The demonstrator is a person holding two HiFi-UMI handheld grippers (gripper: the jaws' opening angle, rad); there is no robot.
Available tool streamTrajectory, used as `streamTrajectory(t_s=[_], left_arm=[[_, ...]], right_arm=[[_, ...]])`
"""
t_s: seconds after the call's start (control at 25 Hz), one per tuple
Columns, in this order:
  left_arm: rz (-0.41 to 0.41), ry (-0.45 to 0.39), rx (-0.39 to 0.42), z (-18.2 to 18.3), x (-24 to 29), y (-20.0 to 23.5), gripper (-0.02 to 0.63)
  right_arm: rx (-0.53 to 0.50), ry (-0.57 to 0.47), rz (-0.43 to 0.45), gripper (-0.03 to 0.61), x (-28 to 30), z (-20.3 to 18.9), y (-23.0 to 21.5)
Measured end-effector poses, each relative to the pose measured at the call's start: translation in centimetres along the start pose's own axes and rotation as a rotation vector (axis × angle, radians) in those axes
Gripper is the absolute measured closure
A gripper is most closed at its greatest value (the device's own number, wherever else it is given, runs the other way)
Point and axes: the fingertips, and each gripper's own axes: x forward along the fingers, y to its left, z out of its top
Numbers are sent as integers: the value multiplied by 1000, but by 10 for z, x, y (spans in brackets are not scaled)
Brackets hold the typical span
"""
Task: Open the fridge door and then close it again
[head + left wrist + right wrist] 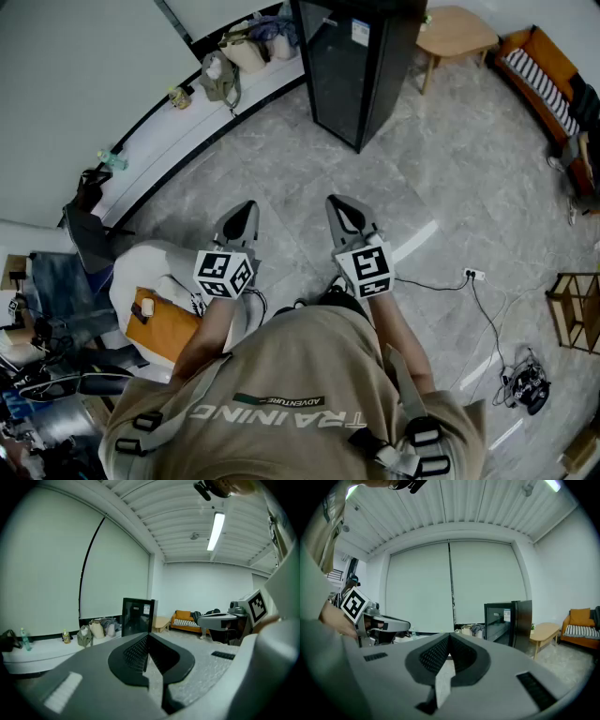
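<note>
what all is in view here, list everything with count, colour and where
fridge: one, black, door shut, ahead across the room
side table: one, light wood, right of the fridge
sofa: one, orange, far right
ledge: one, white, along the left wall
bags: several, beige and olive, on the ledge left of the fridge
bottle: one, greenish, further left on the ledge
left gripper: one, grey, jaws together, empty
right gripper: one, grey, jaws together, empty
</note>
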Motion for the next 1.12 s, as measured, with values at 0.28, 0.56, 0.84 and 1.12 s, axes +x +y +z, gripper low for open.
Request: streamTrajectory(t_s=[0.28, 0.56, 0.84, 1.12], left_arm=[[8, 3, -26, -3, 31, -13, 614], [15, 16, -64, -5, 61, -21, 614], [51, 75, -68, -24, 61, 0, 614], [55, 69, -83, -25, 66, 37, 614]], right_arm=[[4, 35, 4, 583, -1, -8, -36], [31, 69, 27, 583, 8, -21, -61], [43, 109, 50, 583, 32, -44, -55], [49, 126, 41, 583, 69, -36, -53]])
